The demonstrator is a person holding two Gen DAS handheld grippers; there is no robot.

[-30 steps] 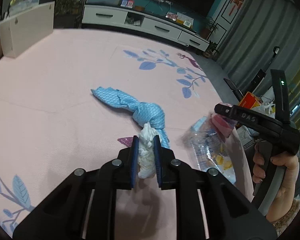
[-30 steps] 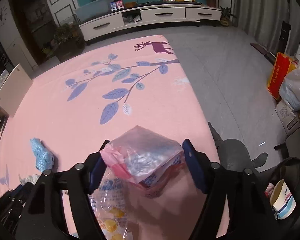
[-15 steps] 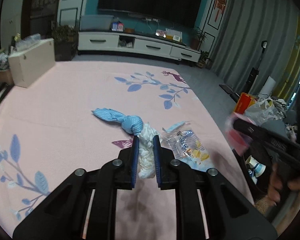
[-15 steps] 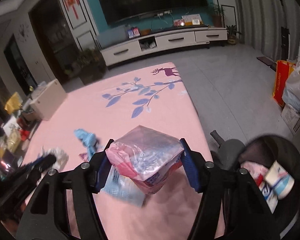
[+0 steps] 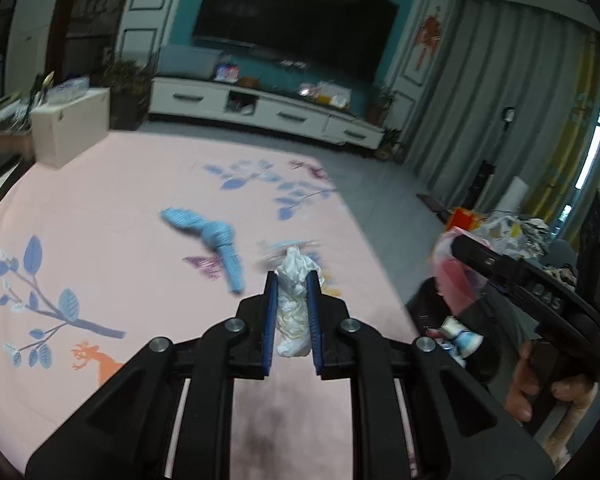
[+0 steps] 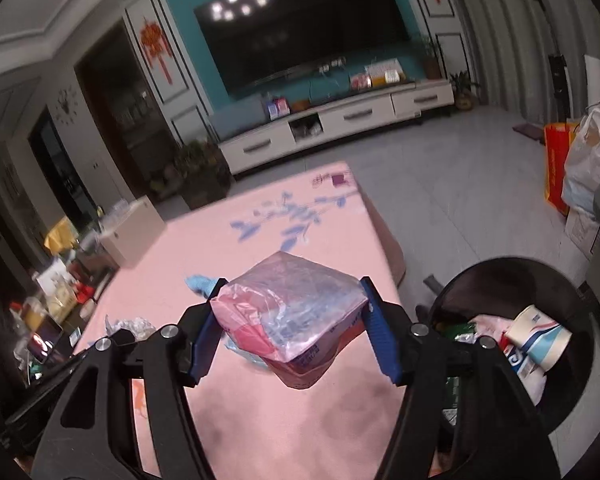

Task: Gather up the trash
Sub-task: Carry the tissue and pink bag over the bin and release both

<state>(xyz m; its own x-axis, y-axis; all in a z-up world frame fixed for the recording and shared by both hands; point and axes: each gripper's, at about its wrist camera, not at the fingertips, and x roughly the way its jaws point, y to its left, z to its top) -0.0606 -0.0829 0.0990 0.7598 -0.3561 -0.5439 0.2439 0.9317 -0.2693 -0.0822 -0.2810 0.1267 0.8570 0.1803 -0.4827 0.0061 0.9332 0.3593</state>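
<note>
Crumpled white tissue fills the left claw; right claw clamps a glossy plastic packet.

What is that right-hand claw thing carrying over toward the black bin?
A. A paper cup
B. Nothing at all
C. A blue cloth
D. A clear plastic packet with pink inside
D: in the right wrist view the right gripper has its blue pads pressed on either side of a clear plastic packet with pink inside, while the paper cup already lies in the black bin and the blue cloth lies on the pink mat.
</note>
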